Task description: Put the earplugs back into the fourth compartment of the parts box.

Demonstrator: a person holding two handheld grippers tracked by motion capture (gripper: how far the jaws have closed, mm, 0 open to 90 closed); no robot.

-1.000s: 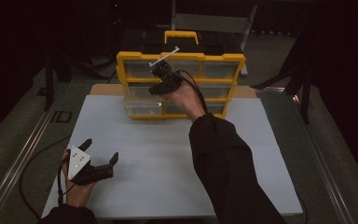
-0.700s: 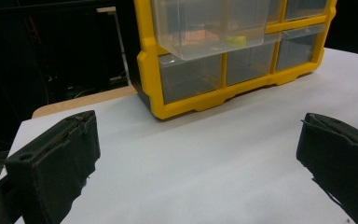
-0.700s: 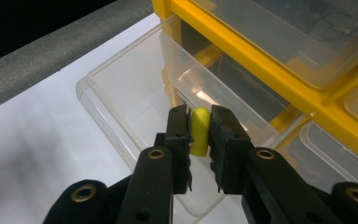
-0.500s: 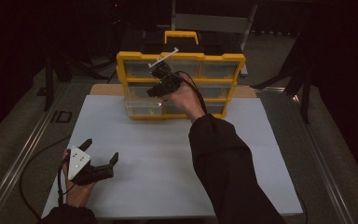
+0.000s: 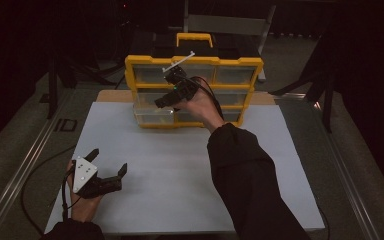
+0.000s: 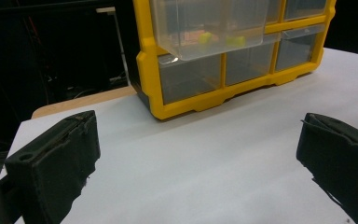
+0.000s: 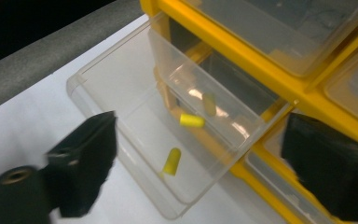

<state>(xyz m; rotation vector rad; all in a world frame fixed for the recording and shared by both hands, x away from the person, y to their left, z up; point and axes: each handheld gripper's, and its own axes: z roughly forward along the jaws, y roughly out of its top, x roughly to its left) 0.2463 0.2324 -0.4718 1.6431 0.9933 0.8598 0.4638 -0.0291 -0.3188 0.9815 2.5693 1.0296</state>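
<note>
1. Black jaws of the right gripper (image 7: 196, 163) stand wide apart, nothing between the pads; they have just been opening, and against the high view from a second ago the spread looks wider while the hand sits at the same spot over the organizer.
2. Below the gap lies a yellow foam earplug (image 7: 171, 161) on the floor of the pulled-out clear drawer (image 7: 121, 88). A second earplug (image 7: 192, 121) lies farther in, near the drawer's back; a paler shape just behind it may be a reflection, cannot tell.
3. Judgement: an earplug was likely just let go into the drawer, so the drop looks done; next move is probably to back the gripper off and push the drawer shut.
4. Same right gripper (image 5: 172, 95) in the high view hovers at the front of the yellow organizer (image 5: 250, 67), over the open drawer (image 5: 152, 116) at its lower left.
5. Left gripper (image 5: 107, 172) rests low on the white table sheet (image 5: 180, 165), near the person's side, well apart from the organizer; unmoved from a second ago.
6. Left jaws are spread wide, holding nothing, bare sheet (image 6: 205, 158) between them; organizer (image 6: 191, 100) ahead, drawer (image 6: 205, 28) sticking out with yellow bits inside.
7. Risk: closing the drawer carelessly could nudge the light organizer.
</note>
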